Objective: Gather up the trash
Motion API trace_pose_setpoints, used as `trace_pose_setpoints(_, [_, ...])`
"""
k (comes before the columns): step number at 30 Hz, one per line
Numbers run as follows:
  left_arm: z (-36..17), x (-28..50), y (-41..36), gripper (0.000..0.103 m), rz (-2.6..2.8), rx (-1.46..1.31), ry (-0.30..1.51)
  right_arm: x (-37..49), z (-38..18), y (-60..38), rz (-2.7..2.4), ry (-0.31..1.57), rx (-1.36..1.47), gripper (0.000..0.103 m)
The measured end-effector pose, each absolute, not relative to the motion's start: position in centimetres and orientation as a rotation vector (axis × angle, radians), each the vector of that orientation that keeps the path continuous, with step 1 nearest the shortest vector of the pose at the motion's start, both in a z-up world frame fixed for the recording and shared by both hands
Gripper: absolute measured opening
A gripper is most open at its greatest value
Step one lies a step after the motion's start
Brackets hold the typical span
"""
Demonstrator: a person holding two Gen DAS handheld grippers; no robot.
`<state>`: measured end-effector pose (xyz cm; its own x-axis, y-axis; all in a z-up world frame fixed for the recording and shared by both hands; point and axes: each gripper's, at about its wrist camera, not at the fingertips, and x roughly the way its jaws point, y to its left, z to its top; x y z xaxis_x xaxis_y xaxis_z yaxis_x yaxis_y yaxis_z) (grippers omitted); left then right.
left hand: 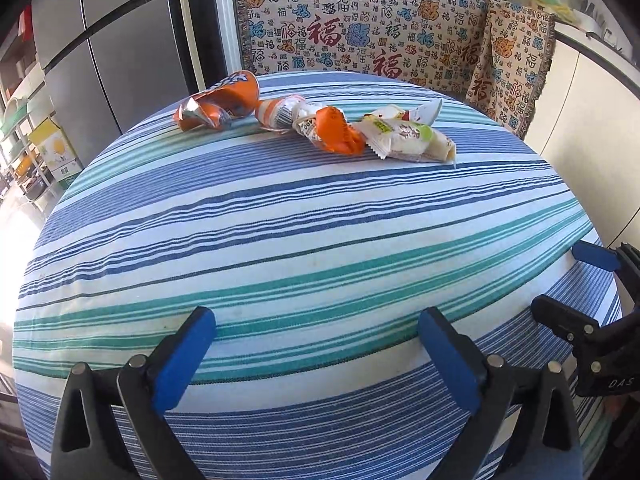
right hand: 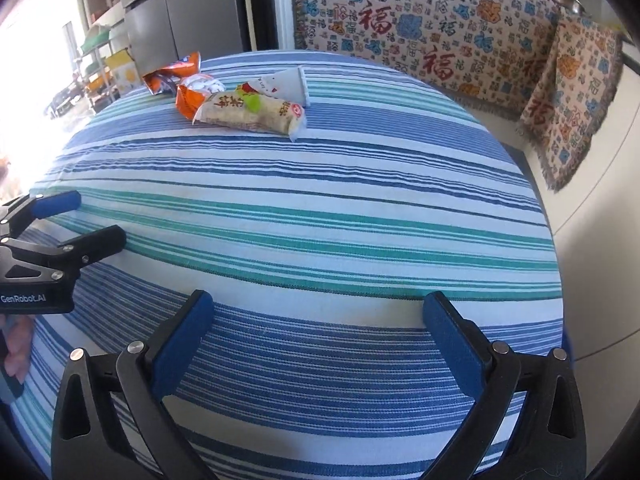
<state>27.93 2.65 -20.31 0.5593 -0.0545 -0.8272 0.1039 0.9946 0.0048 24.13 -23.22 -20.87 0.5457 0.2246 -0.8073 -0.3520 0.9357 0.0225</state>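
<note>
While both grippers, left (left hand: 316,354) and right (right hand: 318,338), wait near with wide empty fingers, the far wrappers (left hand: 312,124) overlap, so one pinch may drag neighbours off the bench (left hand: 280,240).

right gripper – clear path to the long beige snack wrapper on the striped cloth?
Probably yes. The right gripper is open and empty, and only bare blue-and-green striped tablecloth lies between it and the long beige snack wrapper. The crumpled orange wrappers sit behind it.
</note>
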Motion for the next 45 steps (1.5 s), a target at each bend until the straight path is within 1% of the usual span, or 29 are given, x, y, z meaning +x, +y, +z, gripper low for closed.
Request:
trace_pose_setpoints(10, [-20.4,27.9,2.7,0.103,-0.089,0.048,0.969,24.1,-20.9,-23.1,0.341,0.932,-0.147,0.103])
trace_pose_setpoints(14, [-19.4,28.9,3.3,0.103,-0.171,-0.028,0.951,24.2,-20.9,-23.3,0.341,0.932,-0.147,0.103])
trace_pose_setpoints(19, [-15.8,35.5,3.7,0.102,-0.146,-0.193,0.892,24.2,-20.9,-23.3,0.341,0.932,-0.147,0.103])
trace_pose_setpoints(21, [-16.0,39.2,4.3,0.102,-0.112,-0.256,0.912,24.2,-20.9,-23.3,0.341,0.931,-0.147,0.103])
trace_pose_setpoints(25, [-18.2,43.1,3.9,0.101,-0.035,-0.284,0.967,24.2,-20.9,-23.3,0.340,0.931,-0.147,0.103])
trace_pose_setpoints(26, [-18.6,43.4,3.7,0.098,-0.023,-0.278,0.965,24.2,-20.9,-23.3,0.340,0.931,-0.147,0.103])
trace_pose_setpoints(27, [-18.9,43.3,3.6,0.077,-0.024,-0.269,0.960,24.2,-20.9,-23.3,0.340,0.931,-0.147,0.103])
trace_pose_setpoints(28, [-19.4,43.3,3.4,0.060,-0.037,-0.251,0.974,24.2,-20.9,-23.3,0.340,0.931,-0.147,0.103])
trace_pose_setpoints(29, [-19.8,43.0,3.5,0.038,-0.068,-0.251,0.988,24.2,-20.9,-23.3,0.340,0.931,-0.147,0.103])
trace_pose_setpoints(30, [-19.8,42.4,3.7,0.037,-0.082,-0.240,0.983,24.2,-20.9,-23.3,0.340,0.931,-0.147,0.103])
trace_pose_setpoints(36, [-18.0,35.4,6.0,0.037,-0.210,-0.042,0.989,24.2,-20.9,-23.3,0.340,0.931,-0.147,0.103])
trace_pose_setpoints(38, [-17.8,32.6,7.0,0.038,-0.264,-0.003,1.022,24.2,-20.9,-23.2,0.340,0.930,-0.147,0.103])
trace_pose_setpoints(41, [-18.0,29.6,7.8,0.041,-0.278,0.007,1.024,24.2,-20.9,-23.2,0.340,0.930,-0.147,0.103])
trace_pose_setpoints(43, [-18.7,28.6,7.6,0.059,-0.258,0.015,1.015,24.2,-20.9,-23.2,0.340,0.929,-0.147,0.103])
trace_pose_setpoints(44, [-19.1,28.4,7.3,0.075,-0.237,0.029,1.002,24.2,-20.9,-23.2,0.340,0.929,-0.147,0.103])
trace_pose_setpoints(45, [-19.6,28.4,7.0,0.079,-0.214,0.048,0.989,24.2,-20.9,-23.2,0.342,0.928,-0.148,0.103])
